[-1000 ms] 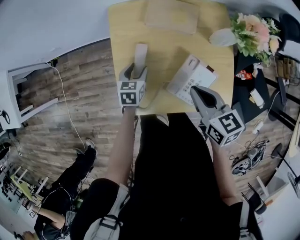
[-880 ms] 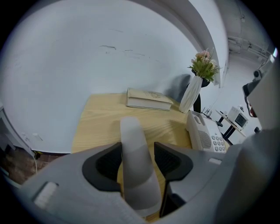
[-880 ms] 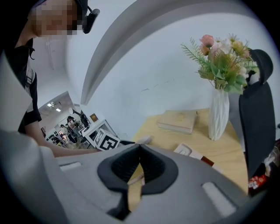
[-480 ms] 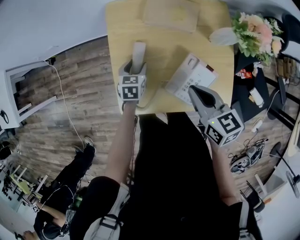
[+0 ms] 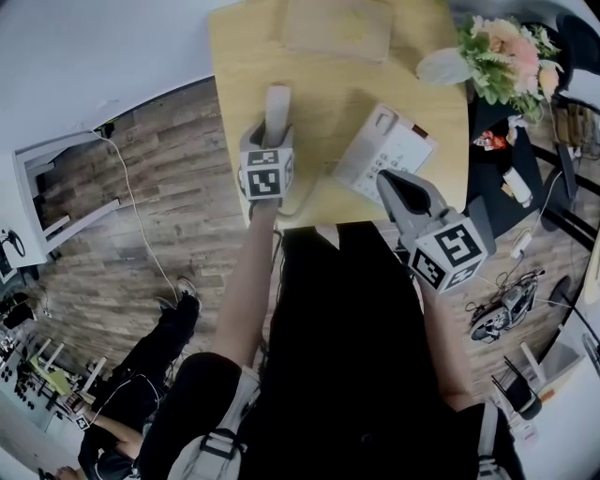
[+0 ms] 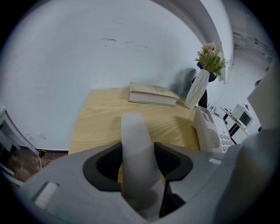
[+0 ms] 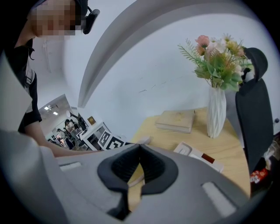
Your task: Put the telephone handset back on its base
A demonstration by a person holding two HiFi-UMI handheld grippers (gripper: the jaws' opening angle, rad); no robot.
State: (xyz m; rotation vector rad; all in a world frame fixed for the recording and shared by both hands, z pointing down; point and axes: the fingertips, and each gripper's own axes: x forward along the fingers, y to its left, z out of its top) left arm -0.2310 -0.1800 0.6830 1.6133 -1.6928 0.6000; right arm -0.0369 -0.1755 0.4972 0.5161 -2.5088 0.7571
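A pale grey telephone handset is held over the left part of the wooden table, and my left gripper is shut on its near end. In the left gripper view the handset stands up between the dark pads, with the white telephone base to the right. The base lies on the table's right half, its cradle side empty. My right gripper hovers at the base's near edge, jaws shut on nothing. The right gripper view has the pads touching and the base beyond my right gripper.
A tan book lies at the table's far edge. A white vase of flowers stands at the far right corner. A thin cord runs from the base toward the handset. A black chair stands right of the table.
Almost nothing differs. My left gripper with the handset has edged slightly away from me; the right gripper stays by the base.
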